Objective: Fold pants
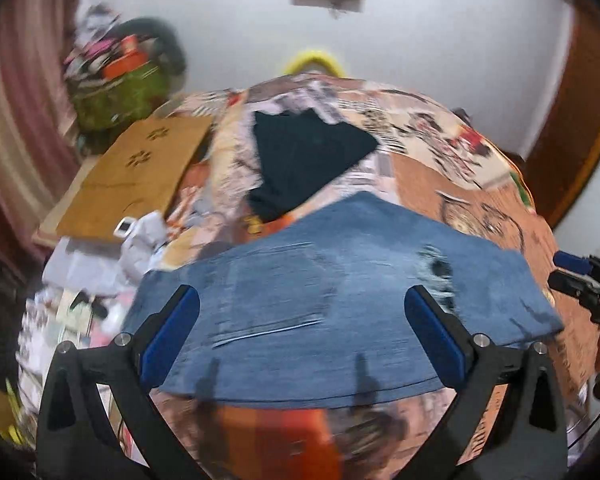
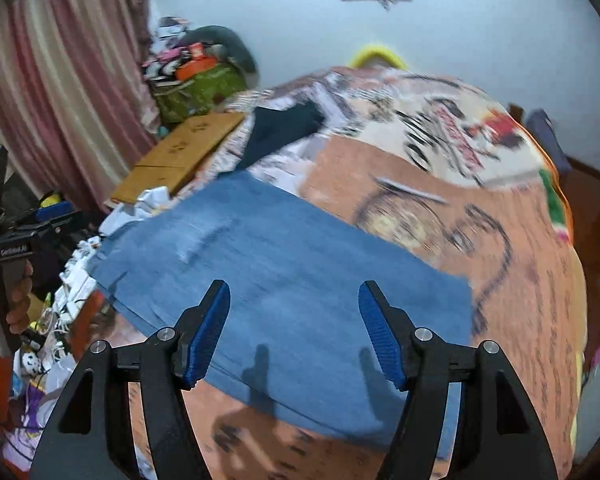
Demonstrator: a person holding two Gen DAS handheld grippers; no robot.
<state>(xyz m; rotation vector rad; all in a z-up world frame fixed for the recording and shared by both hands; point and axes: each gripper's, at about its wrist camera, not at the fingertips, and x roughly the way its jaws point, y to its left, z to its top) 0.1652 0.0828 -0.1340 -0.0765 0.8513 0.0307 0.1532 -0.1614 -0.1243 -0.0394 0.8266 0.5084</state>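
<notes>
Both the left gripper [image 1: 302, 334] and right gripper [image 2: 294, 334] are held above the folded jeans [image 1: 340, 300], jaws spread wide; details are blurred

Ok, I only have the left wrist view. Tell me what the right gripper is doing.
Observer: The right gripper is open and empty, with its fingers spread above the folded jeans.
Operator: Now describe what is holding my gripper.
Observer: A bare hand is wrapped around the handle of the left gripper, seen at the left edge of the right wrist view.
Operator: Check the far right side of the bed.
Observer: A dark blue item sits past the far right edge of the patterned blanket. I cannot tell what it is.
</notes>
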